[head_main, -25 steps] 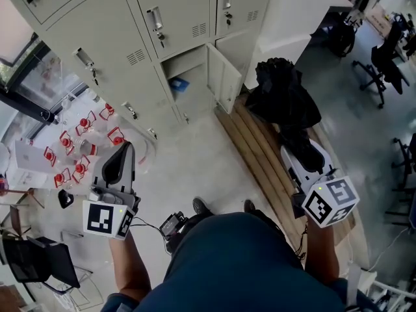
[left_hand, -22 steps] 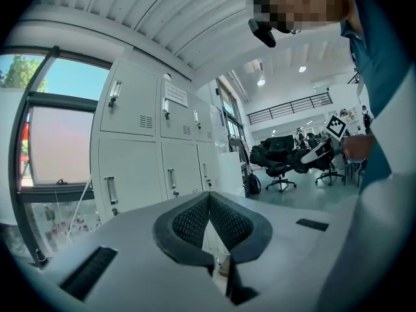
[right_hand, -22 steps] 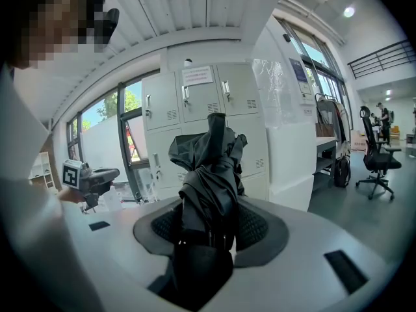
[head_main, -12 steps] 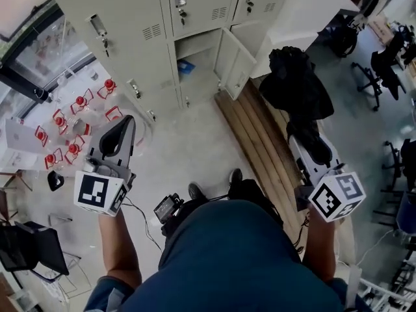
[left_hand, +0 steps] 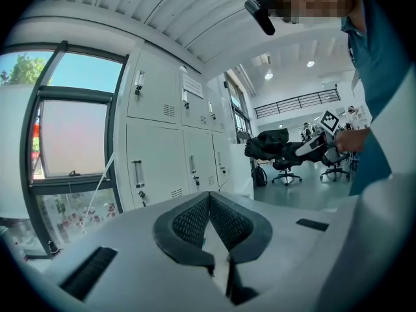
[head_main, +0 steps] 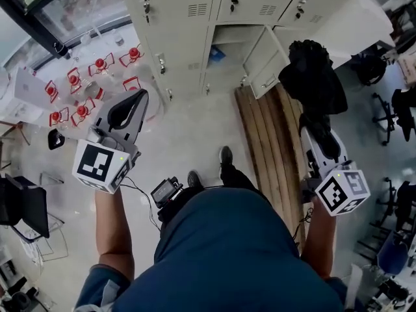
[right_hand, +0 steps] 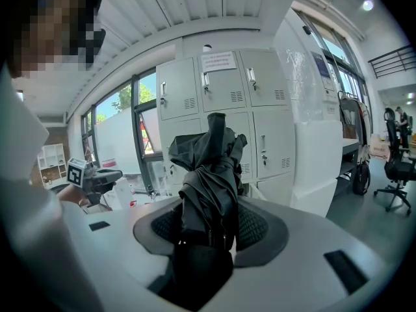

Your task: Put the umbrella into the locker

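A black folded umbrella (head_main: 312, 77) sticks out forward from my right gripper (head_main: 320, 140), whose pads are shut on its lower part; in the right gripper view the umbrella (right_hand: 211, 168) fills the gap between the jaws of the right gripper (right_hand: 209, 229). The beige lockers (head_main: 188, 5) stand ahead. One low compartment (head_main: 229, 43) is open with its door (head_main: 266, 67) swung right, and a blue item (head_main: 218, 55) lies inside. At the left my left gripper (head_main: 139, 96) is held shut and empty, its tips meeting (left_hand: 209, 197).
A wooden slatted bench (head_main: 266, 148) runs along the floor under the right gripper. Red-capped bottles (head_main: 91, 86) sit by the window at the left. Office chairs (head_main: 403, 109) stand at the right. A black device on a cable (head_main: 166, 192) hangs at the person's waist.
Both grippers have moved forward toward the lockers as the person stepped closer. The umbrella stays in the right gripper; the left gripper stays shut.
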`<state>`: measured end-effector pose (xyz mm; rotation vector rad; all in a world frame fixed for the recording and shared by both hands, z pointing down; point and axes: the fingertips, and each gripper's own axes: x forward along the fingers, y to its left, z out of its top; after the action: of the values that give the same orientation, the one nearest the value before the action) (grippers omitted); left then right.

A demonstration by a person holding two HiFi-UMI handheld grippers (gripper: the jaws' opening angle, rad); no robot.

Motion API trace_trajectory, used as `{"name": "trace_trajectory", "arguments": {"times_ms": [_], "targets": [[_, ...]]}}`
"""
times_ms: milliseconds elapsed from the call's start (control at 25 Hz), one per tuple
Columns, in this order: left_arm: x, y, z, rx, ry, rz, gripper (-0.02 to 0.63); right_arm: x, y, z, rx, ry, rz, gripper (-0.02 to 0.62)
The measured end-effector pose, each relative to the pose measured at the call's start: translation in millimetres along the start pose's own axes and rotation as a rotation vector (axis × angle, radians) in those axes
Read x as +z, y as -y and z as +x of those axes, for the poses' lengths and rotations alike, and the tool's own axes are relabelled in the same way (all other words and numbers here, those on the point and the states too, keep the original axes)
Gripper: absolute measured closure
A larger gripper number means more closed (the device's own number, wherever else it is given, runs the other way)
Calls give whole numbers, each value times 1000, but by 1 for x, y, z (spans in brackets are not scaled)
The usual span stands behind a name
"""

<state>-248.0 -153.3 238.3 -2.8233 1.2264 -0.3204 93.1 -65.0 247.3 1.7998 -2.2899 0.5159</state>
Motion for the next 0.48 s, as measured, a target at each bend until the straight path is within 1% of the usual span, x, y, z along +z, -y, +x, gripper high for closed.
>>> {"name": "trace_trajectory", "arguments": {"times_ms": [160,320,480], "targets": [[-2,-6,4,16,-17,3,588,6,3,24,16,-21,-32,387],[-12,-13,14,21,-37,-8,588,-1,9,49,43,-53,-26,387],[-27,-20,29,34,-85,-32,588,-14,17,82,58,-98,-20,387]]}}
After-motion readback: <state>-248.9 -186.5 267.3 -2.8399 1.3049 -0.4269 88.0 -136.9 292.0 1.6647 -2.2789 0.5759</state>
